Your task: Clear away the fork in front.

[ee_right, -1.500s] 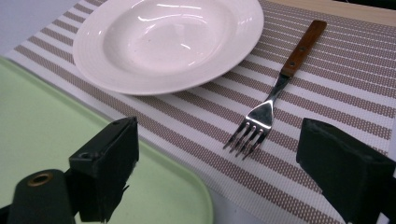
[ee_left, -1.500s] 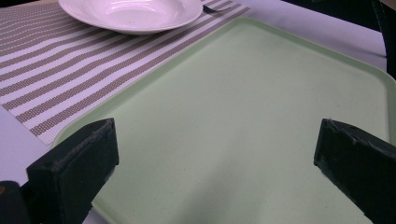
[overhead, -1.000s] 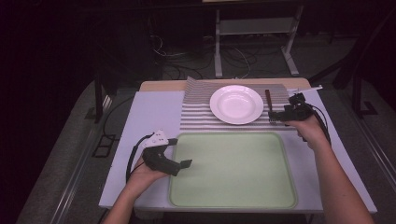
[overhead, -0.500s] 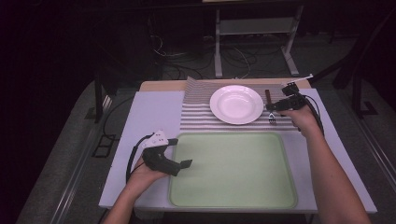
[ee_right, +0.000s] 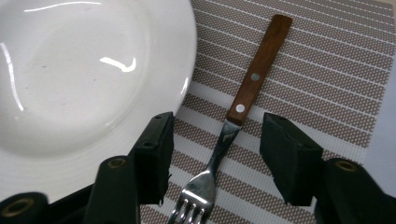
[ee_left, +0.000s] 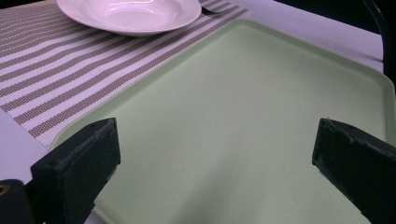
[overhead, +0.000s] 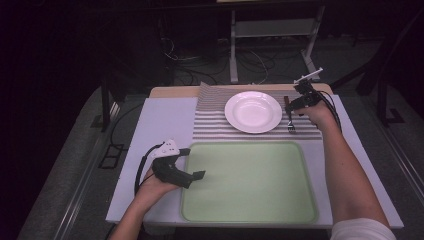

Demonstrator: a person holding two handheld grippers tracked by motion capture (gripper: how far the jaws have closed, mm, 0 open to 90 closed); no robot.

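Fork (ee_right: 219, 140) lies flat on the striped placemat (overhead: 215, 125), just beside the right edge of the white plate (overhead: 253, 111), its wooden handle pointing away toward the far side of the table (overhead: 165, 120) and its metal tines pointing back toward the person. The right gripper (overhead: 295, 104) hovers over it; in the right gripper view (ee_right: 215, 154) its two black jaws straddle the fork's metal neck, one on the plate side and one on the outer side, with a clear gap between each pad and the metal. Those jaws have just been closing with the fork between them, but they are half spread and not pressing on it. The left gripper (overhead: 197, 175) rests at the near left corner of the pale green tray (overhead: 250, 200), which lies just in front of the placemat. In the left gripper view (ee_left: 215, 158) its jaws stand wide apart over the bare tray surface with nothing between them.
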